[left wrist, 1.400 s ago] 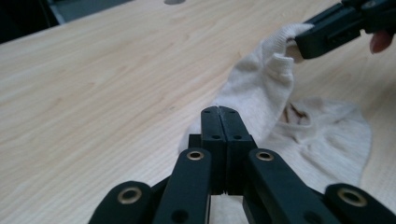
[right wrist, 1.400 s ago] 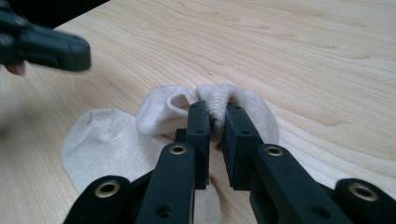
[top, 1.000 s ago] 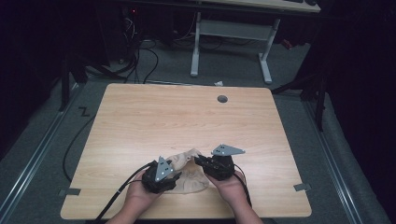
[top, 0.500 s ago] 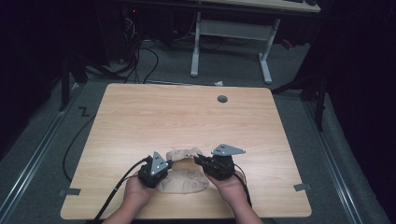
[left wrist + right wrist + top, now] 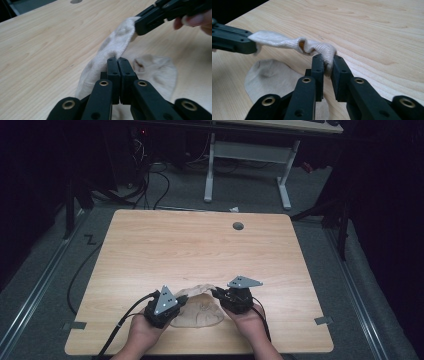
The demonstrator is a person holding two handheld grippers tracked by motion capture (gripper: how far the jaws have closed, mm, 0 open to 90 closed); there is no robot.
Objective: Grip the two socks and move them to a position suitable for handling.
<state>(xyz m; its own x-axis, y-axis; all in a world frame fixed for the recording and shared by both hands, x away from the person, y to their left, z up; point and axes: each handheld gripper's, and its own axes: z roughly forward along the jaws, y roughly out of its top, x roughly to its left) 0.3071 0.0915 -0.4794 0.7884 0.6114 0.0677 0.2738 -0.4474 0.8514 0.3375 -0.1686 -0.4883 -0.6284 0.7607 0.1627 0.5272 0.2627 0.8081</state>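
The step in hand looks like spreading or folding a beige sock [image 5: 197, 307] that lies at the near edge of the table [image 5: 200, 245], between the two hands. Both grippers hold the sock's raised top edge, which stretches between them above the part that lies flat. The left gripper [image 5: 117, 61] has just clamped down: its jaws meet with a fold of the sock pinched between them. The right gripper [image 5: 327, 61] stands narrow, its jaws pressing a bunched bit of the same edge.

Next, I judge, both grips must hold firm while the hands lift or pull apart evenly; an uneven pull could slip the knit out of one grip.

The table is pale wood grain, bare but for the sock, with a round cable hole [image 5: 238, 226] at the far side from the sock. Beyond the table lies grey carpet, with a white desk frame [image 5: 247, 165] and tangled cables [image 5: 155, 175] in a dark room.
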